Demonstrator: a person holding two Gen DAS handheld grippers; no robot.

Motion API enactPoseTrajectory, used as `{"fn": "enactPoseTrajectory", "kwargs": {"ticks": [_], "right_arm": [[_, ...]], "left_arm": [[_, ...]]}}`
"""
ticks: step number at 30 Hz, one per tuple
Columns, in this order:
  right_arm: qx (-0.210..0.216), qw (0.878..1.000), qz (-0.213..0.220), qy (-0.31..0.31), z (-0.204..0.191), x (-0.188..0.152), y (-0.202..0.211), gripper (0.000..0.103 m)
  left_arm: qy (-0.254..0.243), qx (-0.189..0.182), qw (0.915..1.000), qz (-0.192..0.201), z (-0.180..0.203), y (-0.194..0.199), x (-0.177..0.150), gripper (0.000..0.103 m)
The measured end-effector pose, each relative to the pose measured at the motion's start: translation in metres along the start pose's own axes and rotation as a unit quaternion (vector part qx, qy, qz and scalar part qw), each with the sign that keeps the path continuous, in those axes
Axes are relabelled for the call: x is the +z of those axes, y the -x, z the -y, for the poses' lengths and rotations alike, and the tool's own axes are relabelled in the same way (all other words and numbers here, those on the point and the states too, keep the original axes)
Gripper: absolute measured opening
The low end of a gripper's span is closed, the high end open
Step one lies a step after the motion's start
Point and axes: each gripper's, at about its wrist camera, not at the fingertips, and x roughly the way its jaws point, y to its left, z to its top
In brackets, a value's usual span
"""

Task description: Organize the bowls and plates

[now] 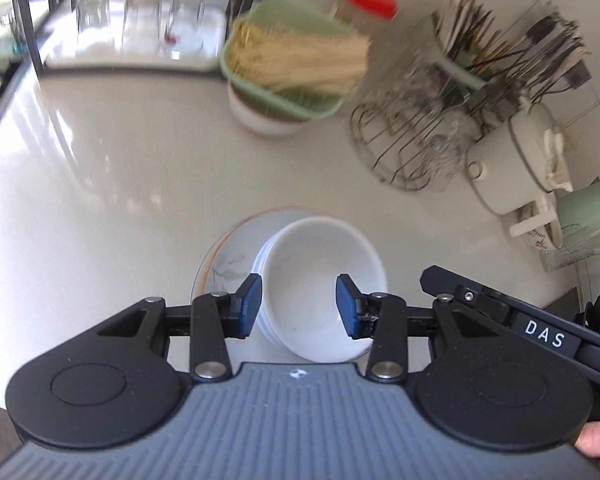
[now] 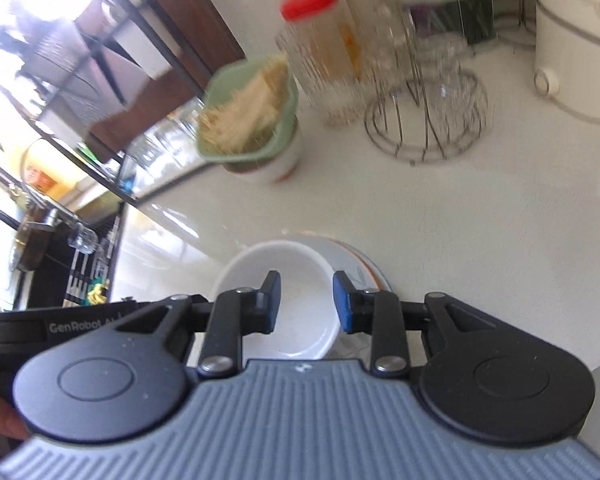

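A stack of white bowls (image 1: 316,280) sits on a plate (image 1: 224,260) with an orange rim and a leaf print, on the white counter. My left gripper (image 1: 299,306) is open, its blue pads on either side of the stack's left wall. In the right wrist view the same bowls (image 2: 296,276) stand on the plate (image 2: 364,268). My right gripper (image 2: 306,306) is open, its pads straddling the top bowl's right rim. Neither gripper visibly presses on the bowls.
A green basket of noodles (image 1: 296,56) rests on a white bowl (image 1: 264,120) at the back. A red-lidded jar (image 1: 364,0), a wire rack (image 1: 404,148), a utensil holder (image 1: 512,48), a white pot (image 1: 516,160) and a green mug (image 1: 588,212) stand to the right. A tray of glasses (image 1: 140,28) is at the back left.
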Motion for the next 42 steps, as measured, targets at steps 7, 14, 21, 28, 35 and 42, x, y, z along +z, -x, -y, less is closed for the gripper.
{"fn": "enactPoseTrajectory", "kwargs": {"ticks": [7,14,21,28,35,42], "right_arm": [[0.029,0.997,0.065,0.018,-0.007,-0.004,0.060,0.032],[0.034,0.990,0.126,0.047,-0.008,-0.022,0.111,0.032],[0.030,0.981,0.173,0.081,-0.001,-0.050,0.145,0.032],[0.036,0.974,0.193,0.110,0.004,-0.080,0.172,0.032],[0.043,0.971,0.199,0.126,0.004,-0.108,0.190,0.032],[0.044,0.966,0.208,0.144,0.006,-0.146,0.201,0.032]], "left_arm": [[-0.028,0.030,0.9959,0.081,0.022,0.063,-0.020,0.047],[-0.026,0.033,0.9906,0.130,0.037,0.114,-0.054,0.048],[-0.019,0.042,0.9834,0.175,0.048,0.149,-0.096,0.048],[-0.031,0.050,0.9799,0.191,0.060,0.169,-0.136,0.051],[-0.041,0.062,0.9752,0.209,0.069,0.186,-0.182,0.062],[-0.056,0.079,0.9719,0.215,0.068,0.191,-0.227,0.073]]}}
